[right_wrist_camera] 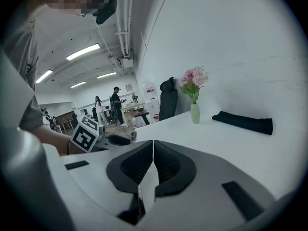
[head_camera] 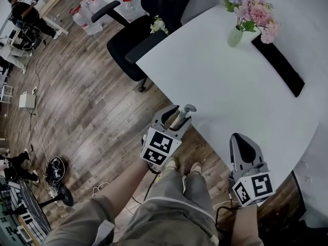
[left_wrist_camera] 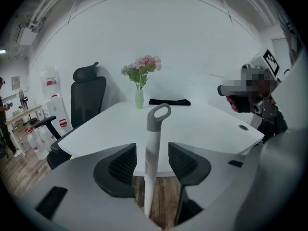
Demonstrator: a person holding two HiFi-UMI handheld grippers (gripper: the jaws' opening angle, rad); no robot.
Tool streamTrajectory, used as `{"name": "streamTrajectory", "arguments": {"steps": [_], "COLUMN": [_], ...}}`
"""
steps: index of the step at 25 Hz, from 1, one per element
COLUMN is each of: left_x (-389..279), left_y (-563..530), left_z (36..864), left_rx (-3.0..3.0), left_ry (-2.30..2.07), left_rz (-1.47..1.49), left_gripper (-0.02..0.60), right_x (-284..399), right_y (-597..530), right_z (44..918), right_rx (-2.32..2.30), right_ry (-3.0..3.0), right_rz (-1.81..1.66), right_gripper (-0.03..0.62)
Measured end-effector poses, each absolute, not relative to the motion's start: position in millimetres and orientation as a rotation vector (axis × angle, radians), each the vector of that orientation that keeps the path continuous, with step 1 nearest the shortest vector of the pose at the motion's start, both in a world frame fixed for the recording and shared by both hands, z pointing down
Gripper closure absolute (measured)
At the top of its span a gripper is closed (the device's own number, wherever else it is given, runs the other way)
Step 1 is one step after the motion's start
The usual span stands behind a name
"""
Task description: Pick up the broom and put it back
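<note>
The broom's white handle (left_wrist_camera: 152, 153), topped by a grey hanging loop (left_wrist_camera: 158, 117), stands upright between the jaws of my left gripper (left_wrist_camera: 151, 161). The jaws are open, with a narrow gap on each side of the handle. In the head view the left gripper (head_camera: 177, 114) is at the near edge of the white table (head_camera: 225, 86), with the handle's grey top (head_camera: 187, 109) showing at its tip. The broom's head is hidden. My right gripper (head_camera: 245, 146) hovers over the table's near edge, its pads (right_wrist_camera: 163, 163) shut together on nothing.
A vase of pink flowers (head_camera: 248, 9) and a long black cloth (head_camera: 279, 63) lie on the table's far side. A black office chair (head_camera: 133, 40) stands at the table's left corner. Cables (head_camera: 51, 170) lie on the wood floor; people work at far desks (right_wrist_camera: 115, 105).
</note>
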State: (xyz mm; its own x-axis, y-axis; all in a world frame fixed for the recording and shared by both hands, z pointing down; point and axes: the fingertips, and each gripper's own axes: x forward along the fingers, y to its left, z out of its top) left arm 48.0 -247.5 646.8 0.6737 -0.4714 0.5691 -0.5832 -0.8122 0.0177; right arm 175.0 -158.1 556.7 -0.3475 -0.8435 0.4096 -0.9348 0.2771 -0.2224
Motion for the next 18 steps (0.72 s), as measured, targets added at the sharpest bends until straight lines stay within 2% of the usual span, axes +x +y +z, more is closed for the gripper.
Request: {"name": "streamTrajectory", "arguments": {"steps": [2,6,12,18], "left_x": [50,54,48,15], "left_y": [-250,-257,-253,-242], "left_z": [658,666,666,654], "left_rx": [2.691,2.729,2.736,2.683], "left_ry": [-0.856,-0.878,-0.864,-0.898], "left_rz": [0.848,0.853,0.861,0.912], "left_gripper": [0.367,0.466,0.468,0.469], "right_x": [177,185,189,190], "right_y": [-159,-158,-156,-154], "right_z": [564,575,576,545], "right_rx": [1.656,1.692,1.719,1.732], "right_ry": [-2.332,-2.316,-2.309,-2.318], "right_rz": [0.634,0.638,0.638,0.587], "right_gripper": [0.562,0.562,0.562,0.562]}}
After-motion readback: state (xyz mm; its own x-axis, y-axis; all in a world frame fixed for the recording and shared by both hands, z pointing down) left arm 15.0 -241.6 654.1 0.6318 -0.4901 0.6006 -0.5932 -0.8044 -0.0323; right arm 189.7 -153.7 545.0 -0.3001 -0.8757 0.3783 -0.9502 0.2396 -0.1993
